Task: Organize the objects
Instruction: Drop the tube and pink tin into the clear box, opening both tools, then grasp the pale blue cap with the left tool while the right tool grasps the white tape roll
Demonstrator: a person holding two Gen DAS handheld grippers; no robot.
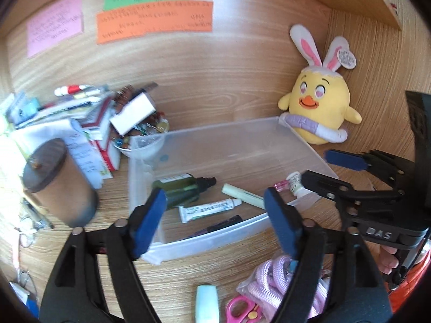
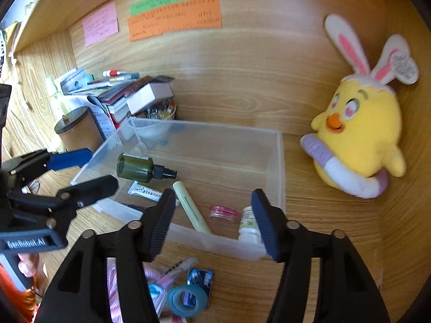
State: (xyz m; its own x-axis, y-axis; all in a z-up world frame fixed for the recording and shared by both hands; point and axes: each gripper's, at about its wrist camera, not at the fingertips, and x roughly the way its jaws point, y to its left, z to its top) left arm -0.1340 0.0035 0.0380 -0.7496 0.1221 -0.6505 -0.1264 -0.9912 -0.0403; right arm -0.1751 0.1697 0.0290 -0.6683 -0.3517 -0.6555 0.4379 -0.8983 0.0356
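A clear plastic bin (image 1: 145,161) (image 2: 204,129) sits on the wooden desk. Lying in it are a green spray bottle (image 1: 183,188) (image 2: 137,167), a pale yellow stick (image 1: 242,195) (image 2: 191,207), a white tube (image 1: 207,208) (image 2: 145,191) and a dark pen (image 1: 221,223). A pink jar (image 2: 223,212) and a small white bottle (image 2: 247,226) stand at its near right corner. My left gripper (image 1: 214,204) (image 2: 103,167) hangs open over the bin's near left side, holding nothing. Above the near wall, my right gripper (image 2: 214,199) (image 1: 320,165) is open and empty, its right finger beside the white bottle.
A yellow chick plush (image 1: 320,102) (image 2: 358,134) leans in the back right corner. At the left are a brown canister (image 1: 59,180) and a pile of books and boxes (image 1: 89,118). In front of the bin lie pink rope (image 1: 269,282), pink scissors (image 1: 239,309) and a tape roll (image 2: 186,298).
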